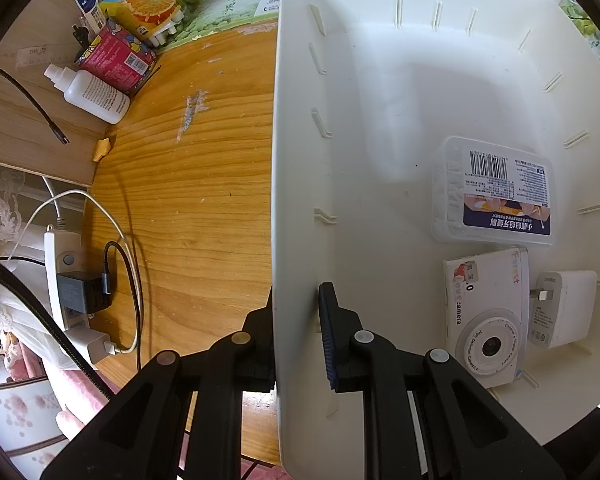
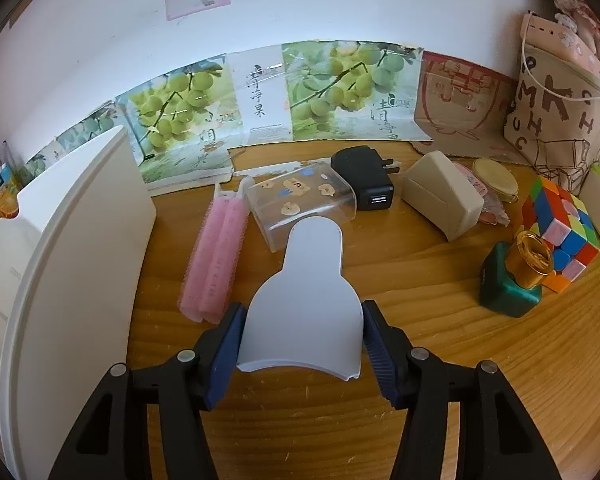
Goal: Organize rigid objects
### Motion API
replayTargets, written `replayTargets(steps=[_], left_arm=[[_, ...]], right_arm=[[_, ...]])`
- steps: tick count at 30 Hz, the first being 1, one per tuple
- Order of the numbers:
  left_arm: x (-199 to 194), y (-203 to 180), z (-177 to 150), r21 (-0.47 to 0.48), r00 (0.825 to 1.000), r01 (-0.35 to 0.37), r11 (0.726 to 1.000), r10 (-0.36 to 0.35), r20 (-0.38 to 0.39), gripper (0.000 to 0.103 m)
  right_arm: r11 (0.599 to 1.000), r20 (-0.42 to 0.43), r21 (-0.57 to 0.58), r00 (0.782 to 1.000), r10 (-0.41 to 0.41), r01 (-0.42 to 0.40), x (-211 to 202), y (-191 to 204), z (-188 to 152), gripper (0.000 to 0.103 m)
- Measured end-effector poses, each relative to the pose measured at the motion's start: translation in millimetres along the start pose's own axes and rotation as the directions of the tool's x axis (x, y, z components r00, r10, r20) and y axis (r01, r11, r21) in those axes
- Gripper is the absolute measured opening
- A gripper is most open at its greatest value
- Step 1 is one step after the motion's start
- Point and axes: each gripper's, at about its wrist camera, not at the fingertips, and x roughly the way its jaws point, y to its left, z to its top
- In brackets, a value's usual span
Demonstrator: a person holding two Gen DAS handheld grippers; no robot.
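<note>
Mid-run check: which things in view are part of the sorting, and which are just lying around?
In the job:
- white bin, its wall clamped by the left gripper
- floss box, camera box, white charger inside it
- white scoop-shaped piece in the right gripper
- black adapter, Rubik's cube, green bottle

Lying about:
- power strip
- grape posters
</note>
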Motion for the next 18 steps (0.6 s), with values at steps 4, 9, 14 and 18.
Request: replayTargets(steps=[4,9,14,18], left_arm=[[1.3,0.9,-0.6,-0.006,1.000,0.008,1.000,-0.008,-0.003,0.018],[2.7,4.5,-2.4,-0.014,1.000,0.028,1.000,-0.028,0.000,0.018],[4.1,6.6,-4.3,-0.021,0.999,0.052,0.998,-0.052,0.003,0.018],[3.5,6.4,-5.0,-0.013,0.998,0.058,0.998,-0.058,0.010,0.018]], right_arm=[[1.000,-0.031,-0.002,0.999,0.014,-0.014,-5.1,-0.2,-3.5,0.058],[0.999,-0.068,0.018,0.997,0.035,-0.033,-17.4,-2.7,-13.5,0.058],[0.997,-0.087,0.063,0.995,0.057,-0.051,-33.4,-7.5,-24.3,0.058],[0.990,-0.102,0.126,0.991,0.081,-0.068,-46.7,-10.8,-34.2,0.058]])
